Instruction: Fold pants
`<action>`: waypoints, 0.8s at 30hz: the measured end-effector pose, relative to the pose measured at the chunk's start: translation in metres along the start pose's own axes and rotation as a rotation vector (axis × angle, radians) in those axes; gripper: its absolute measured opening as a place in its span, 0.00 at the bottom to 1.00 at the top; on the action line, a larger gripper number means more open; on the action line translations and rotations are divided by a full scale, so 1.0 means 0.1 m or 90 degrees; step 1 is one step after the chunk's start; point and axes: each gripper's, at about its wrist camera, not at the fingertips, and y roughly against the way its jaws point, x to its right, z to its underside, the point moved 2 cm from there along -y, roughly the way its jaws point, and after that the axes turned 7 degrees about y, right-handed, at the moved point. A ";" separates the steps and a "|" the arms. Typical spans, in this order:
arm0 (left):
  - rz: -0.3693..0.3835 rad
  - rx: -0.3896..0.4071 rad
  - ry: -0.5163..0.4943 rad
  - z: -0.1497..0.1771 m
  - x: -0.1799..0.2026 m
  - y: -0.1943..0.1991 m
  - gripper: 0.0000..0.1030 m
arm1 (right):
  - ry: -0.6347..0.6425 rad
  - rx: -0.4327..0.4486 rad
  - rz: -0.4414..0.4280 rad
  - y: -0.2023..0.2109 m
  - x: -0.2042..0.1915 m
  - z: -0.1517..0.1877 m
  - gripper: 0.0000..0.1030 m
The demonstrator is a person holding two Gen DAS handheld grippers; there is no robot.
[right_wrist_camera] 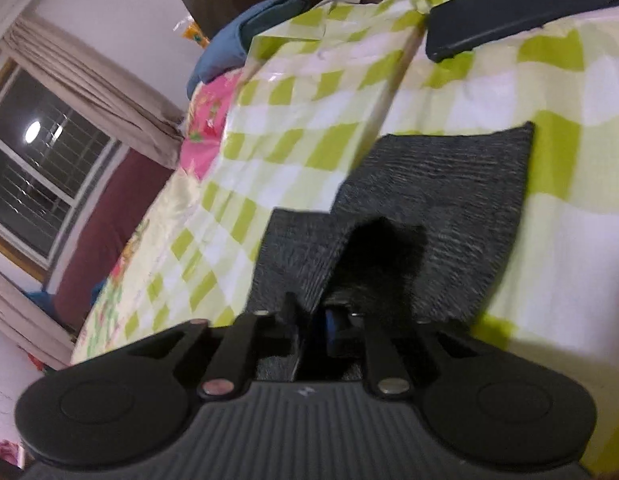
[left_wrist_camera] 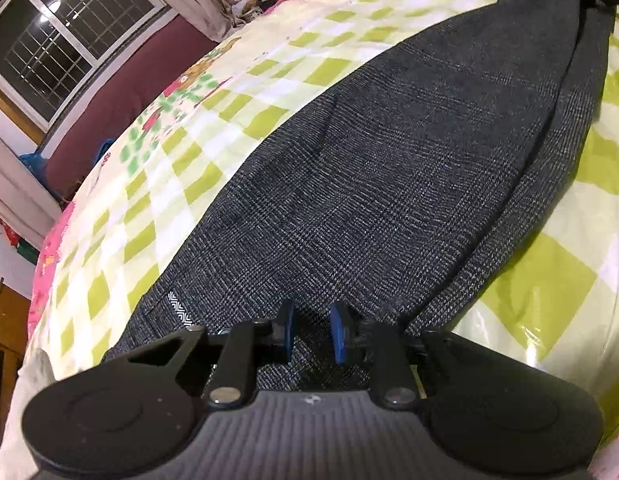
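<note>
The checked bedspread (left_wrist_camera: 237,128) carries the grey pants (left_wrist_camera: 389,168) stretched full length along it, one leg laid over the other with only a narrow strip of the lower leg showing at the side, so I'd judge the lengthwise fold done and the crosswise folds still to come. The left gripper (left_wrist_camera: 312,330) sits at the near end of the pants, its blue pads parted with cloth between them, not clamped. The right gripper (right_wrist_camera: 313,320) looks pinched on a raised flap of the pants, though blur makes that uncertain.
</note>
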 end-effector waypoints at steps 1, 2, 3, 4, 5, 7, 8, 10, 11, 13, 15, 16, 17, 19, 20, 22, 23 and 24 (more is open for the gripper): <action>-0.004 -0.002 -0.003 -0.01 0.02 0.00 0.34 | -0.014 0.004 -0.011 -0.03 -0.01 -0.04 0.28; -0.007 -0.005 -0.005 -0.02 0.03 -0.01 0.34 | -0.040 0.003 -0.030 -0.06 0.02 -0.08 0.29; -0.011 -0.007 -0.007 -0.03 0.04 -0.01 0.34 | -0.063 0.006 -0.047 -0.11 0.01 -0.13 0.29; -0.013 -0.008 -0.010 -0.03 0.05 -0.01 0.34 | -0.083 0.018 -0.055 -0.12 0.03 -0.16 0.29; -0.016 -0.009 -0.015 -0.03 0.06 -0.02 0.34 | -0.092 0.030 -0.057 -0.12 0.04 -0.22 0.28; -0.021 -0.010 -0.022 -0.03 0.08 -0.01 0.34 | -0.094 0.064 -0.068 0.01 0.03 -0.35 0.15; -0.023 -0.010 -0.024 -0.03 0.09 -0.02 0.34 | -0.083 0.099 -0.077 0.15 0.00 -0.41 0.09; -0.024 -0.008 -0.024 -0.02 0.08 -0.02 0.34 | -0.036 0.164 -0.088 0.44 -0.08 -0.47 0.09; -0.024 -0.008 -0.023 -0.02 0.08 -0.03 0.34 | -0.005 0.200 -0.089 0.61 -0.10 -0.47 0.09; -0.026 -0.008 -0.025 -0.01 0.09 -0.04 0.34 | 0.020 0.202 -0.062 0.73 -0.07 -0.43 0.13; -0.031 -0.006 -0.032 -0.01 0.11 -0.03 0.34 | 0.022 0.142 -0.031 0.65 0.04 -0.36 0.14; -0.034 -0.006 -0.035 -0.01 0.12 -0.02 0.34 | 0.018 0.115 -0.017 0.60 0.10 -0.31 0.14; -0.036 -0.006 -0.038 0.00 0.14 -0.01 0.34 | 0.012 0.097 -0.009 0.56 0.15 -0.26 0.15; -0.036 -0.006 -0.043 0.01 0.15 0.01 0.34 | -0.005 0.084 0.012 0.50 0.22 -0.19 0.17; -0.036 -0.006 -0.042 0.01 0.15 0.01 0.34 | -0.009 0.088 0.017 0.49 0.25 -0.18 0.21; -0.036 -0.007 -0.044 0.01 0.15 0.00 0.34 | -0.021 0.083 0.024 0.49 0.29 -0.19 0.27; -0.036 -0.007 -0.043 0.01 0.16 0.00 0.34 | -0.037 0.074 0.017 0.51 0.31 -0.20 0.27; -0.037 -0.006 -0.044 0.00 0.16 0.00 0.34 | -0.052 0.070 0.008 0.55 0.32 -0.20 0.27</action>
